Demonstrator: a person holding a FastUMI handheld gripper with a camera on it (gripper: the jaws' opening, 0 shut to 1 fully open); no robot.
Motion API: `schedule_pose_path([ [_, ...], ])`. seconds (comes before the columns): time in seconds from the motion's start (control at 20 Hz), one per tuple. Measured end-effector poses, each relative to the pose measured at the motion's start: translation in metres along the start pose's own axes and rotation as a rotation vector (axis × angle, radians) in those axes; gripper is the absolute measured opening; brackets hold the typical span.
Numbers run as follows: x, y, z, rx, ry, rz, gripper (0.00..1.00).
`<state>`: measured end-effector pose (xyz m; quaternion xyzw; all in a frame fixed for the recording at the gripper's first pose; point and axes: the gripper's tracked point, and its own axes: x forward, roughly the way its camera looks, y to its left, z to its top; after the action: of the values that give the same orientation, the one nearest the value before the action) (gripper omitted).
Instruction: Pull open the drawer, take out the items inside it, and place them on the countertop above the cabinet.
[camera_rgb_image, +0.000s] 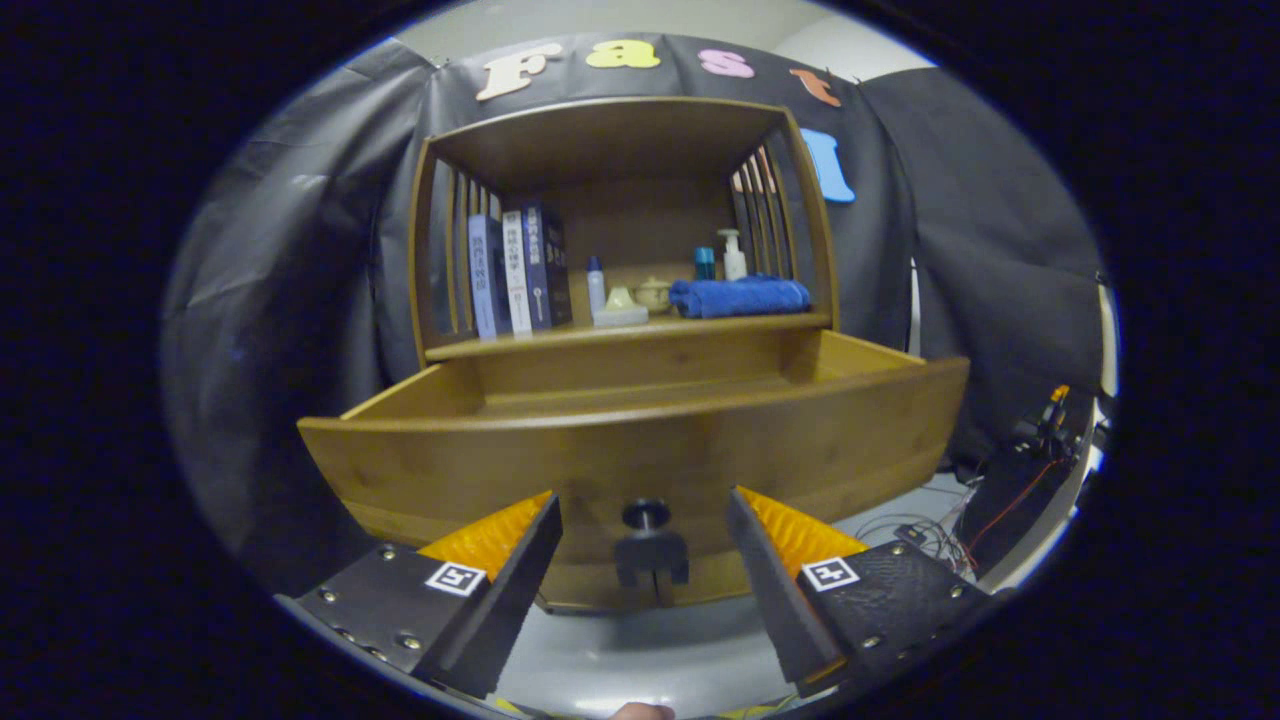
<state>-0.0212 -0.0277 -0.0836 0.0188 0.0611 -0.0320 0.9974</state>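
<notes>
My hand-held gripper (645, 540) is spread wide and grasps nothing; the drawer's knob (646, 515) sits between the fingers, touching neither. The wooden drawer (640, 440) stands pulled out from the cabinet (620, 220). I cannot see its contents past the front panel. On the surface above lie books (515, 270), a folded blue towel (740, 296) and small bottles (733, 255).

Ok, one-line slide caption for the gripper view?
Drawer pulled open, gripper open with fingers either side of its knob.
</notes>
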Motion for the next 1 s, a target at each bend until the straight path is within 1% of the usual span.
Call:
schedule_pose_path([
  [0.1, -0.001, -0.011, -0.004, -0.005, -0.005, -0.029, 0.99],
  [0.2, 0.003, -0.008, -0.008, 0.005, -0.008, -0.025, 0.99],
  [0.35, 0.016, 0.001, -0.012, -0.019, 0.004, -0.009, 0.99],
  [0.45, 0.031, 0.018, -0.013, -0.008, 0.010, 0.033, 0.99],
  [0.5, 0.034, 0.027, -0.017, -0.021, 0.036, 0.053, 0.99],
  [0.55, 0.043, 0.021, -0.010, -0.050, 0.012, 0.045, 0.99],
  [0.7, 0.045, 0.030, -0.010, -0.055, 0.015, 0.027, 0.99],
  [0.8, 0.059, 0.035, -0.004, -0.113, 0.021, 0.019, 0.99],
  [0.85, 0.063, 0.035, -0.002, -0.122, 0.025, 0.019, 0.99],
  [1.0, 0.085, 0.036, 0.007, -0.109, 0.002, 0.030, 0.99],
])
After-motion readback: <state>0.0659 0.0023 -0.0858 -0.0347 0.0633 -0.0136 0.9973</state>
